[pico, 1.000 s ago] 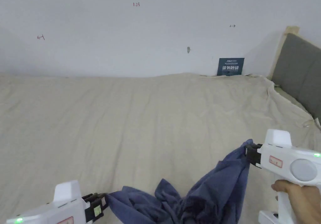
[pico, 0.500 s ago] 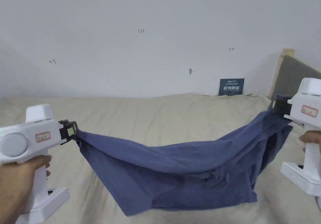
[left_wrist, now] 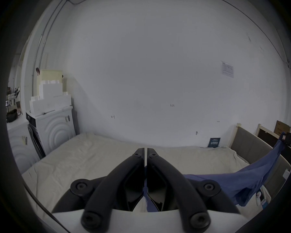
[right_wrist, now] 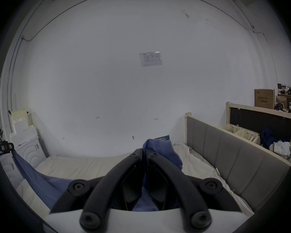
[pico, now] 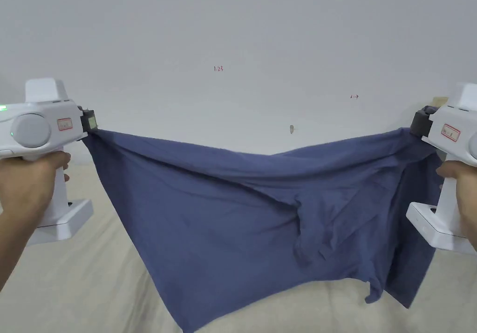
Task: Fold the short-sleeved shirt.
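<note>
The short-sleeved shirt (pico: pixel 242 217) is a plain dark blue garment, held up in the air and spread wide between the two grippers above the bed (pico: pixel 70 278). Its top edge runs from one gripper to the other and sags a little in the middle. Below that the cloth hangs in soft diagonal folds, with a bunched, puckered patch right of centre. The lower edge slants: it drops lowest at the bottom left of centre, and a loose flap dangles at the lower right. Which part is sleeve or hem cannot be told.

The left gripper (pico: pixel 89 120) is clenched on the shirt's upper left corner; in the left gripper view its fingers (left_wrist: pixel 138 166) meet with blue cloth pinched between them. The right gripper (pico: pixel 417 122) is clenched on the upper right corner, and in the right gripper view a fold of stitched blue cloth (right_wrist: pixel 160 151) pokes out past the closed tips. A hand (pico: pixel 28 180) grips each handle.

The bed's cream sheet lies wrinkled but bare beneath the shirt, with open room all across it. A white wall (pico: pixel 233 31) closes the far side, a grey padded headboard (right_wrist: pixel 225 156) the right side, and a white appliance (left_wrist: pixel 54 132) stands past the left end.
</note>
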